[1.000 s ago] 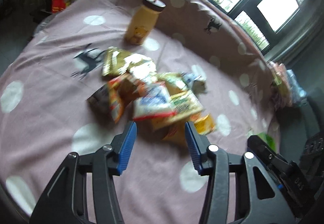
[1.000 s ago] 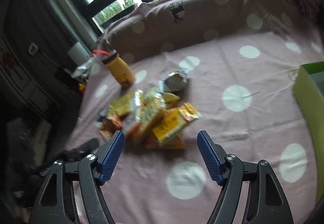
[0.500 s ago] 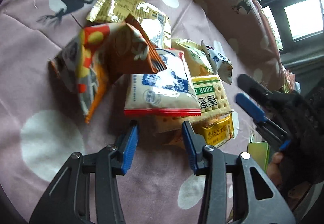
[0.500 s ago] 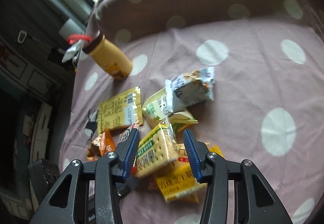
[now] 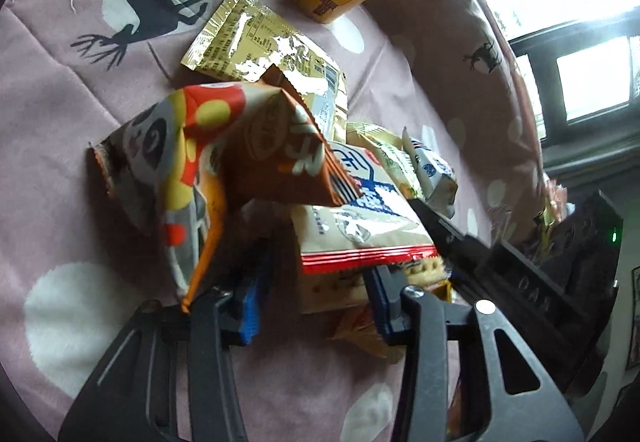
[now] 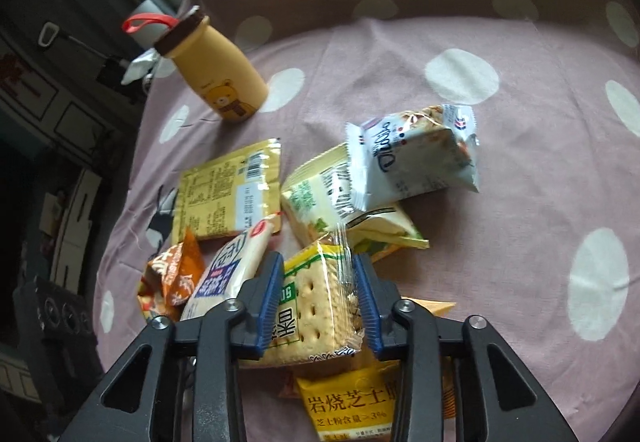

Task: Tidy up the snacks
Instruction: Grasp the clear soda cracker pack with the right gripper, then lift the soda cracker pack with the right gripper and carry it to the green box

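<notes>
Surface: we see a pink cloth [image 6: 460, 202] with white dots and black deer prints under everything.
Bottle: a yellow bottle [image 6: 218, 76] with a bear picture and a brown cap stands at the far side, apart from the snacks.
Snack pile: our packets lie heaped mid-cloth; a gold foil packet [image 5: 264, 42] lies flat, an orange packet [image 5: 192, 178] leans over a white packet with a red edge [image 5: 360, 218], and a white-and-blue packet [image 6: 416, 162] rests on a green-and-cream one [image 6: 320, 198].
Right gripper [image 6: 320, 300]: closed on the cracker packet [image 6: 316, 302], one blue pad pressing each side, above a yellow cheese packet [image 6: 352, 406].
Left gripper [image 5: 316, 302]: open, its blue pads either side of the pile's near edge, squeezing nothing.
</notes>
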Tool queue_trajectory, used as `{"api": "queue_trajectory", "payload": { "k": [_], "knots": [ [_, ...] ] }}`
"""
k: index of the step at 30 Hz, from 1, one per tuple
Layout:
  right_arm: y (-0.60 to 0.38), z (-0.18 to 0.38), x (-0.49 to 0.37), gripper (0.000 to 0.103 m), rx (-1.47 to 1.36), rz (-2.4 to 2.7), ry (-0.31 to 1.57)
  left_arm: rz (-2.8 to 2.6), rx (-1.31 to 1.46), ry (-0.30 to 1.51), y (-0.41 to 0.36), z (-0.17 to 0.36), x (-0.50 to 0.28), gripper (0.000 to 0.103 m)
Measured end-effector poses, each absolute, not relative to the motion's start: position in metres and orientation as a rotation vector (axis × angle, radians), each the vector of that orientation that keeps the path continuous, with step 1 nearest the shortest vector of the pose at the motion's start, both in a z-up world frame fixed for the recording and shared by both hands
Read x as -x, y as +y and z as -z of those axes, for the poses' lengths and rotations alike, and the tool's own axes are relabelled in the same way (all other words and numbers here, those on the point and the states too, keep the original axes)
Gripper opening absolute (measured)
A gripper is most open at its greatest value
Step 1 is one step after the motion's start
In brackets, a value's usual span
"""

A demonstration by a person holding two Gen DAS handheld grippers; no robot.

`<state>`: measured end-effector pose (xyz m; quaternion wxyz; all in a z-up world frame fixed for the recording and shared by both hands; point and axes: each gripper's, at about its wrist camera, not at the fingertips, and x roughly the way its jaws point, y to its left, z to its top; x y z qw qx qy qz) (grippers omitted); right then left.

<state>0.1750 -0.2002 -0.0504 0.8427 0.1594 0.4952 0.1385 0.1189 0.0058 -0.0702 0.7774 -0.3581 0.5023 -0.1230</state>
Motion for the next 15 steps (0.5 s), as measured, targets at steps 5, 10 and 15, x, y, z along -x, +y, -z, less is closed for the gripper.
{"api": "queue_trajectory", "payload": {
  "k": [5, 10, 15],
  "knots": [
    [-0.208, 0.043, -0.156, 0.032, -0.402, -0.291, 1.008, 0.254, 0.697, 1.064, -0.005, 0.056, -0.115, 0.029],
    [-0.217, 0.014, -0.122, 0.031, -0.381, -0.234, 0.939, 0.3, 0.645, 1.034, -0.025, 0.036, -0.1, 0.024],
    [-0.236, -0.001, -0.087, 0.023, -0.482, -0.235, 0.87, 0.421, 0.551, 0.984, -0.061, 0.004, -0.077, 0.014]
  ]
}}
